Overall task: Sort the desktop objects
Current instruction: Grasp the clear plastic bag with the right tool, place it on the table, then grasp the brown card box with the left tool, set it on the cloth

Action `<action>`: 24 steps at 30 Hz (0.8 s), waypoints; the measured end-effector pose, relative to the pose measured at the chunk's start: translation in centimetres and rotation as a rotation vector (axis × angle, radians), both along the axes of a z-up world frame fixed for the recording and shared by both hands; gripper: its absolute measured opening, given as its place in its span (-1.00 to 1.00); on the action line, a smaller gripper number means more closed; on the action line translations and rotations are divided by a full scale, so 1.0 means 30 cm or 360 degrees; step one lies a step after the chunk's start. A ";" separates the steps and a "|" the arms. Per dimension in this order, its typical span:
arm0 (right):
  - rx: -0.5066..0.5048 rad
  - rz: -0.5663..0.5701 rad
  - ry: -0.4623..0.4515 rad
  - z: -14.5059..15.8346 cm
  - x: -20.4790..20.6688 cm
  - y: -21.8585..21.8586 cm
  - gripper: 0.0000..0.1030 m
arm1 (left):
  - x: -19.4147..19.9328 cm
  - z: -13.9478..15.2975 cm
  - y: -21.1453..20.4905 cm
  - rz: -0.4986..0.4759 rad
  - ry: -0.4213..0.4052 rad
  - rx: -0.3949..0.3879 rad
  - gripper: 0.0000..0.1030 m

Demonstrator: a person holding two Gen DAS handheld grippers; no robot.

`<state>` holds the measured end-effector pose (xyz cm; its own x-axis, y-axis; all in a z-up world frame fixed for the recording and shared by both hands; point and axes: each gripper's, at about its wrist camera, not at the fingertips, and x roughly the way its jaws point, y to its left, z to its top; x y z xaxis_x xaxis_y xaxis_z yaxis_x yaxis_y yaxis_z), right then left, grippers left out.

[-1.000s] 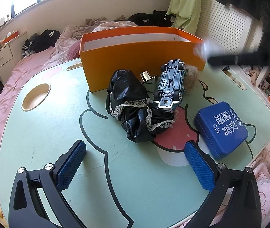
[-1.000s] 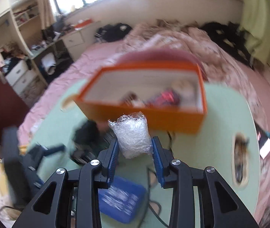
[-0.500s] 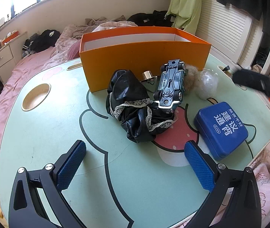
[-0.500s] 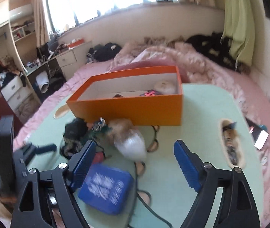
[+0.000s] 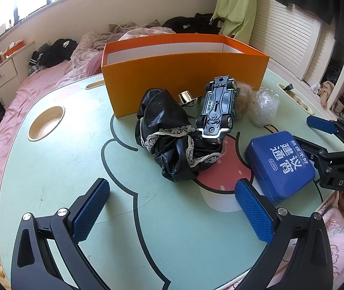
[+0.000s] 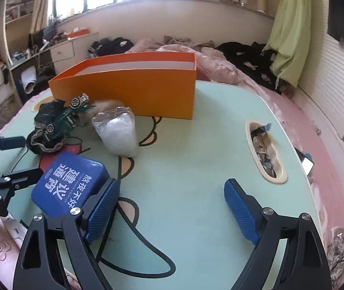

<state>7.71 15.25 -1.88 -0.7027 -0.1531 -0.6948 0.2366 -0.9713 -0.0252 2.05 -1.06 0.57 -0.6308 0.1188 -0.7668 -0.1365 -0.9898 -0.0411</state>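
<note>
An orange box (image 5: 184, 72) (image 6: 133, 87) stands open at the back of the green table (image 5: 75, 169). In front of it lie a black lace-trimmed cloth (image 5: 167, 133), an upturned toy car (image 5: 216, 108) (image 6: 63, 118), a furry ball (image 5: 243, 101), a clear plastic-wrapped bundle (image 5: 263, 108) (image 6: 118, 130) and a blue tin (image 5: 280, 164) (image 6: 70, 183). My left gripper (image 5: 172, 193) is open over bare table, short of the cloth. My right gripper (image 6: 172, 188) is opening with nothing between its fingers; its left finger (image 6: 101, 207) is beside the tin.
A small gold cup (image 5: 185, 96) sits between cloth and box. The table has a round cup hole (image 5: 46, 123) at the left and a long slot (image 6: 266, 152) holding small bits at the right. A pink bed surrounds the table.
The right gripper let go of the plastic bundle, which now stands on the table near the box's corner. It opened wide and drew back and down. The left gripper stayed still.
</note>
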 end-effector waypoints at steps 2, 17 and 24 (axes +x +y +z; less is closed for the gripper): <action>0.0006 -0.0016 -0.0004 -0.003 0.000 0.003 0.79 | -0.001 0.001 -0.002 0.0000 0.0000 -0.0004 1.00; -0.0002 -0.0017 -0.0013 0.008 0.008 -0.015 0.84 | -0.007 0.179 -0.042 0.0017 0.0123 0.0049 0.84; -0.0002 -0.0019 -0.0013 0.008 0.009 -0.017 0.84 | -0.216 0.340 -0.094 -0.0004 -0.0028 0.0156 0.30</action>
<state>7.98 14.75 -1.64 -0.6989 -0.1459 -0.7002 0.2255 -0.9740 -0.0221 -4.43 -3.88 10.77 -0.6167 0.1957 -0.7625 -0.1375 -0.9805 -0.1404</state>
